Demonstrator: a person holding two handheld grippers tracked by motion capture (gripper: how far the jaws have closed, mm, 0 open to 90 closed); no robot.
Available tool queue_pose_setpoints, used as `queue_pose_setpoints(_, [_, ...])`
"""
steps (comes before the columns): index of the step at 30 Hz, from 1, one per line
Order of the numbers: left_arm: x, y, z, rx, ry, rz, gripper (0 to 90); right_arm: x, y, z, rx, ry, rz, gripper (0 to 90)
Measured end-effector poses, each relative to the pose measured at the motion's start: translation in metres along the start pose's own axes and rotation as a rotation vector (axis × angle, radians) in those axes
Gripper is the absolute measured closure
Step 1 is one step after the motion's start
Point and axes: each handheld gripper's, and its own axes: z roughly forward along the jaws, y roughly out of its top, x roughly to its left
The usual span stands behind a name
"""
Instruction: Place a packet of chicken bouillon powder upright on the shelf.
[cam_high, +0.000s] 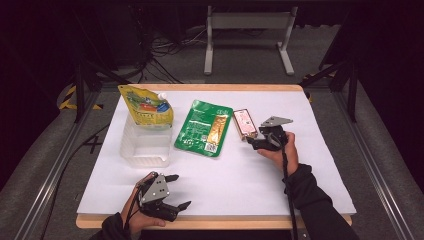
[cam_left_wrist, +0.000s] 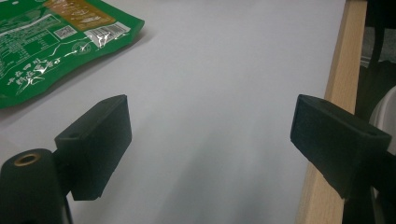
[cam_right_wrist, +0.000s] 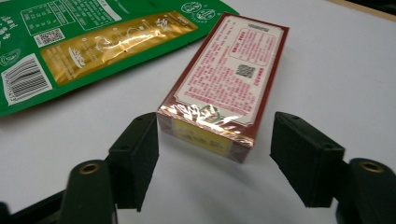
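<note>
Right gripper stands open around the near end of the small box; its right jaw is clear of it.

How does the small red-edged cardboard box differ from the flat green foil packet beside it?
The small red-edged cardboard box is a rigid block with height; the flat green foil packet is a thin, limp sheet. The box is smaller, the packet broader. The box's near end sits between the right gripper's open jaws; the packet lies clear of them. Both lie flat on the white table.

Green packet, yellow pouch, clear tub
</note>
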Motion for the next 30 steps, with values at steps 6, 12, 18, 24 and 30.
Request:
queue_pose_setpoints(6, [0.001, 0.001, 0.001, 0.011, -0.001, 0.003, 12.8, 0.009, 0.001, 0.015, 0.043, -0.052, 0.024, 26.8])
queue_pose_setpoints(12, [0.001, 0.001, 0.001, 0.007, -0.004, -0.003, 13.9, 0.013, -0.001, 0.024, 0.064, -0.096, 0.078, 21.0])
queue_pose_setpoints(18, [0.001, 0.001, 0.002, 0.01, -0.004, -0.002, 13.5, 0.015, 0.002, 0.027, 0.063, -0.115, 0.085, 25.2])
queue_pose_setpoints(24, [0.001, 0.001, 0.001, 0.009, -0.006, 0.0, 13.4, 0.012, 0.001, 0.023, 0.071, -0.115, 0.096, 30.1])
queue_pose_setpoints(30, [0.001, 0.001, 0.0, 0.005, -0.003, -0.001, 13.4, 0.003, 0.003, 0.007, 0.03, -0.112, 0.105, 32.2])
